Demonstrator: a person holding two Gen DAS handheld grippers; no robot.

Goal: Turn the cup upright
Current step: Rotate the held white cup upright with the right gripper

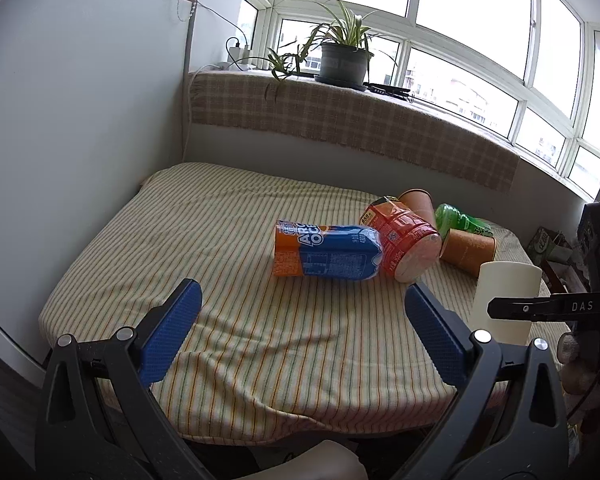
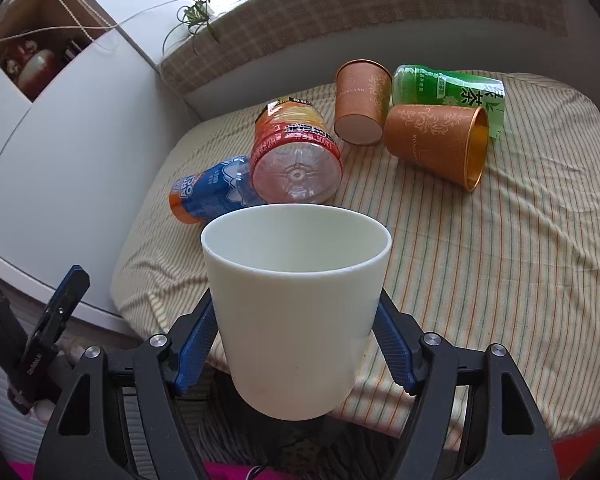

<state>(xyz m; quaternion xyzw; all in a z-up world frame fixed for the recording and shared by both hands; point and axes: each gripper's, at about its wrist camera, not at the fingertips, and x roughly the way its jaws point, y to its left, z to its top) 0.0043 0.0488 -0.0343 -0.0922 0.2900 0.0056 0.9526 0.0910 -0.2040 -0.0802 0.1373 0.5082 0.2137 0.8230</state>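
Note:
A plain white cup [image 2: 296, 304] stands upright, mouth up, between the blue pads of my right gripper [image 2: 296, 340], which is shut on it above the near edge of the striped table. The same cup shows at the right of the left wrist view [image 1: 504, 300], with a right gripper finger [image 1: 548, 307] across it. My left gripper [image 1: 300, 332] is open and empty, low over the front of the table, left of the cup.
On the striped tablecloth [image 2: 500, 260] lie a blue-orange bottle [image 1: 326, 251], a red bottle [image 2: 296, 156], a green bottle [image 2: 448, 90] and two brown paper cups [image 2: 436, 142] [image 2: 362, 102]. A white cabinet [image 1: 80, 120] stands left; a windowsill with a plant [image 1: 344, 60] is behind.

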